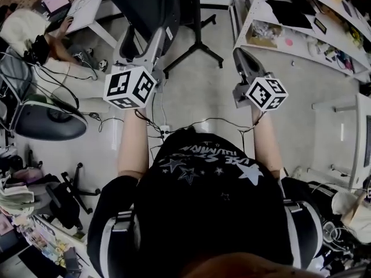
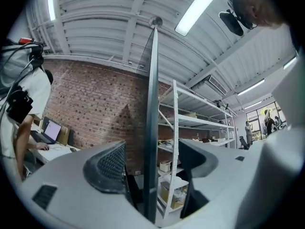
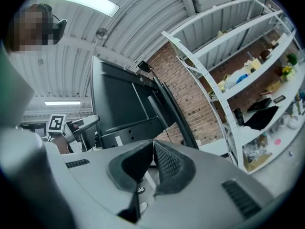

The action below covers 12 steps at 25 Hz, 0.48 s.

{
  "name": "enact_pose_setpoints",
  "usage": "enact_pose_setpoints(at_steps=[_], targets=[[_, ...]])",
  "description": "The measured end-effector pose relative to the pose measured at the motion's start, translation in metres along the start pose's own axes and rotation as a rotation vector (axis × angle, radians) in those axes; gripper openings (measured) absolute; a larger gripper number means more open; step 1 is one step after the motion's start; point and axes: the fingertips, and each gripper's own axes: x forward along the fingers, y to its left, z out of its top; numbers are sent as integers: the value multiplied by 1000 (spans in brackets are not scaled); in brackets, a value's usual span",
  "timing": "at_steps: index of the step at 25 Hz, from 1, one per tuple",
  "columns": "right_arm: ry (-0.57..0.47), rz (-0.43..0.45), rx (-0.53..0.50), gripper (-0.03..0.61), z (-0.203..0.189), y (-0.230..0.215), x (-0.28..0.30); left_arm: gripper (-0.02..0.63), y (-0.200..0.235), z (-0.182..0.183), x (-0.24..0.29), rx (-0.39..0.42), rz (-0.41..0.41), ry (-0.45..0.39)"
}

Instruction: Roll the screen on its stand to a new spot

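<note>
The dark screen point(image 1: 145, 4) stands on a black pole with splayed legs point(image 1: 194, 52) at the top of the head view. My left gripper point(image 1: 157, 35) reaches up to the screen's lower edge. In the left gripper view the screen's thin edge point(image 2: 151, 104) runs upright between the two pads, which stand wide apart and do not press on it; this left gripper point(image 2: 155, 165) is open. My right gripper point(image 1: 239, 54) is held to the right of the stand, apart from it. Its pads point(image 3: 164, 159) meet with nothing between them. The screen's back point(image 3: 124, 99) lies ahead of it.
White shelving point(image 1: 290, 36) with small items lines the right side. A person point(image 1: 35, 33) sits at a desk at the upper left. An office chair point(image 1: 49, 120) stands to the left. Cables and a power strip point(image 1: 164, 131) lie on the floor in front of me.
</note>
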Motion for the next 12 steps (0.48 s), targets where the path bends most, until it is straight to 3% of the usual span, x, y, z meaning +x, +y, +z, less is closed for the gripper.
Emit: enact_pose_setpoints(at_steps=[6,12], targets=[[-28,11,-23,8,15,6,39,354,9,27,33,55,-13,-52],[-52,7,-21,8,23,2,64,354,8,26,55,88,-31,-27]])
